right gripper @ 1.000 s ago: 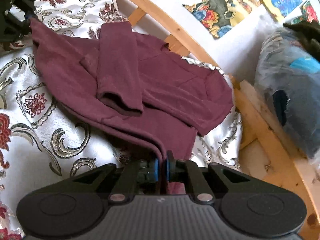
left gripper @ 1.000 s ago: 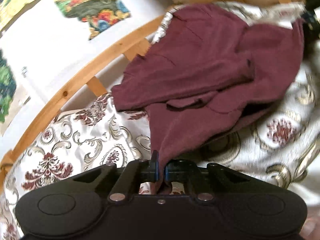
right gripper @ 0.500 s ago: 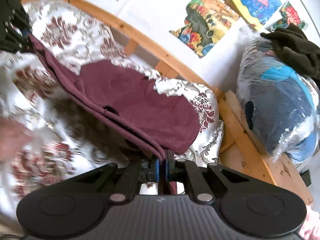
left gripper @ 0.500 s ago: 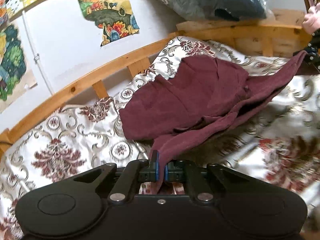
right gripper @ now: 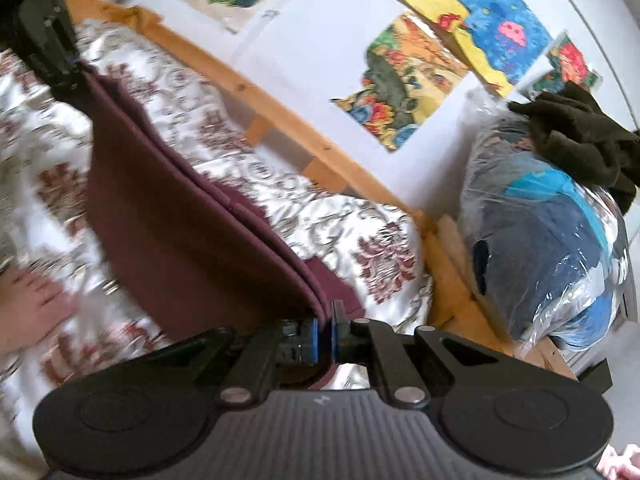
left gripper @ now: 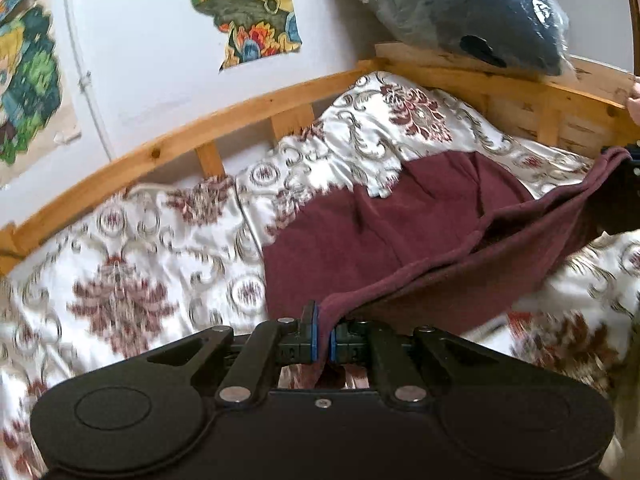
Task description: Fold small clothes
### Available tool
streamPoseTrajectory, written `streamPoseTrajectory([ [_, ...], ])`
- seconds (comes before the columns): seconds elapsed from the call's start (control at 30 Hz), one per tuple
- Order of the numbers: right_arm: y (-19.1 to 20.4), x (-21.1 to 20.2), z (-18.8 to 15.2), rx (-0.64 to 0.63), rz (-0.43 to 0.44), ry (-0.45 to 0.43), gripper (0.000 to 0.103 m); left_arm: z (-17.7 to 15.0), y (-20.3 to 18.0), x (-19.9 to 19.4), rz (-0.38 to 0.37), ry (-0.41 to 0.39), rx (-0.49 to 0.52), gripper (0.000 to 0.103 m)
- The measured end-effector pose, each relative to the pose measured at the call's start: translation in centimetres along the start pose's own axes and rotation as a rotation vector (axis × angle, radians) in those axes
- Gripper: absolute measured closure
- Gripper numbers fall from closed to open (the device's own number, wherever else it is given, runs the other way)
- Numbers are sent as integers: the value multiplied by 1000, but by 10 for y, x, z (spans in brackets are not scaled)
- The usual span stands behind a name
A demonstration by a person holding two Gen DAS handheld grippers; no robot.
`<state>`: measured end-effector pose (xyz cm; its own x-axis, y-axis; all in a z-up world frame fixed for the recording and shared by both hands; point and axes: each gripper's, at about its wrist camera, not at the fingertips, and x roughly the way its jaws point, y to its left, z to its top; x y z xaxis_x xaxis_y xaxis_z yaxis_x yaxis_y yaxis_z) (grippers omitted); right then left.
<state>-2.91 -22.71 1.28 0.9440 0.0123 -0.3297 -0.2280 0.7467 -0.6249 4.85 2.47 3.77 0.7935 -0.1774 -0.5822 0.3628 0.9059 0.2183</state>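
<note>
A small maroon garment (left gripper: 392,236) is stretched between my two grippers above a floral bedspread (left gripper: 132,264). My left gripper (left gripper: 324,344) is shut on one corner of its edge. My right gripper (right gripper: 325,338) is shut on the other corner, and the doubled edge (right gripper: 192,196) runs taut from it to the left gripper (right gripper: 52,48) at the upper left. In the left wrist view the right gripper (left gripper: 628,196) shows at the right edge, holding the far corner. The lower part of the garment hangs and trails on the bed.
A wooden bed rail (left gripper: 224,120) runs along the white wall with paper pictures (left gripper: 248,12). A plastic-wrapped bundle (right gripper: 560,248) with a dark cloth (right gripper: 576,140) on top sits at the bed's end. A bare foot (right gripper: 32,308) is at the left.
Both grippers have lifted and pulled the garment toward me and away from the rail. It has gone from lying folded on the bed to hanging taut between them.
</note>
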Motion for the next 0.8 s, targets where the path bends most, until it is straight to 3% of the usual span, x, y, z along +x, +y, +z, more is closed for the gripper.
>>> streamPoseTrajectory([
  [0.2,-31,78,4,99,-1,-31,96,50,12,73,94,5,24,98],
  [0.4,-47,162,2,210,-25,-33,96,77,35,174,150,115,-60,97],
  [0.6,-38,234,-15,293,-18,4,96,77,42,249,171,228,-117,97],
  [0.8,-27,269,-34,362,-1,51,95,63,34,272,188,272,-89,97],
])
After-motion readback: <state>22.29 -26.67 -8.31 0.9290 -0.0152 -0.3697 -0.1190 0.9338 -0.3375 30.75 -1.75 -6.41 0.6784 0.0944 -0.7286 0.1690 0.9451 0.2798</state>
